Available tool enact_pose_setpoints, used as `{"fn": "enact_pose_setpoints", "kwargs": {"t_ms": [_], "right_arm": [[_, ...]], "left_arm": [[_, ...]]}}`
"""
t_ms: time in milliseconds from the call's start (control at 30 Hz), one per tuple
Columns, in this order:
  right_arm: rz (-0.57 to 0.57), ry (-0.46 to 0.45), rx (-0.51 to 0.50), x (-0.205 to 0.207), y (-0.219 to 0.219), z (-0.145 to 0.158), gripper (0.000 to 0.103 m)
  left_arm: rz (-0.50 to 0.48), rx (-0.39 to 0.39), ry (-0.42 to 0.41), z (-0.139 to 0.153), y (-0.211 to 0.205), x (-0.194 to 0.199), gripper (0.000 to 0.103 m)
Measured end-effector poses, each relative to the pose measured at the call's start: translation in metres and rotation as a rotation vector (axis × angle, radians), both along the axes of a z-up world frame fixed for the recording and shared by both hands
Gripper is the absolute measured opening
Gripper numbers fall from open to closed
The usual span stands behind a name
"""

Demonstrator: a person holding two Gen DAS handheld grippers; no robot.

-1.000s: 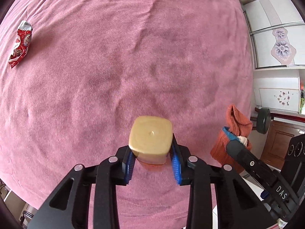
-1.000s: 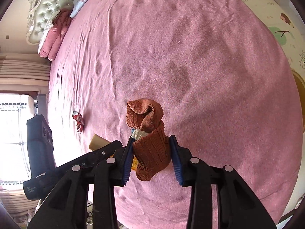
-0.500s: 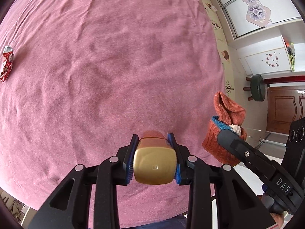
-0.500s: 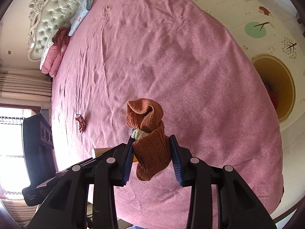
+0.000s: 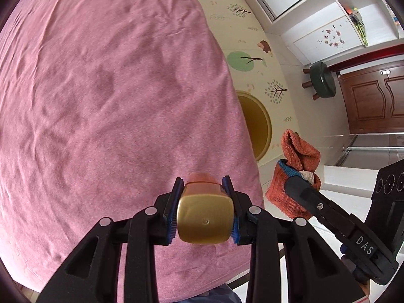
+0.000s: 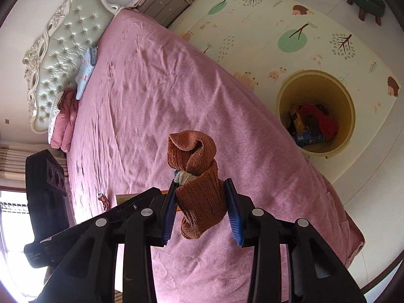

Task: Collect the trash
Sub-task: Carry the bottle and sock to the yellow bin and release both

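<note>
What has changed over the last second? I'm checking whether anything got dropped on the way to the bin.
Both grippers have swung from over the bed toward its edge, bringing the yellow bin on the floor mat into view. Nothing was let go: the left gripper still clamps the gold-capped bottle, the right gripper still the orange sock.

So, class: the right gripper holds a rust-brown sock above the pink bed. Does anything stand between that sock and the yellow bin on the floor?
Nothing visible does. The sock hangs clamped in the right gripper over the bed; the yellow bin stands open-topped on the play mat beside the bed's edge, only bare bedspread and floor between.
</note>
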State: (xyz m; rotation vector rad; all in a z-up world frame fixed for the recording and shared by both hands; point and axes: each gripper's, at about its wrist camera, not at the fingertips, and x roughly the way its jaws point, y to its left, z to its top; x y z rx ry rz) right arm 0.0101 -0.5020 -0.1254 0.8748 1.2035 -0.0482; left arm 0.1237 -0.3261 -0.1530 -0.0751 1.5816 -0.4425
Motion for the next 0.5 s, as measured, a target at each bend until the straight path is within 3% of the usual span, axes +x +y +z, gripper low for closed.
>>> {"fn": "enact_pose_setpoints", "kwargs": {"t_ms": [500], "right_arm": [[-0.193,0.0,-0.023,-0.018,-0.103,-0.012,0.036]], "left_arm": [[-0.168,-0.007,0.027,-0.02,-0.114,0.016,0.032]]}}
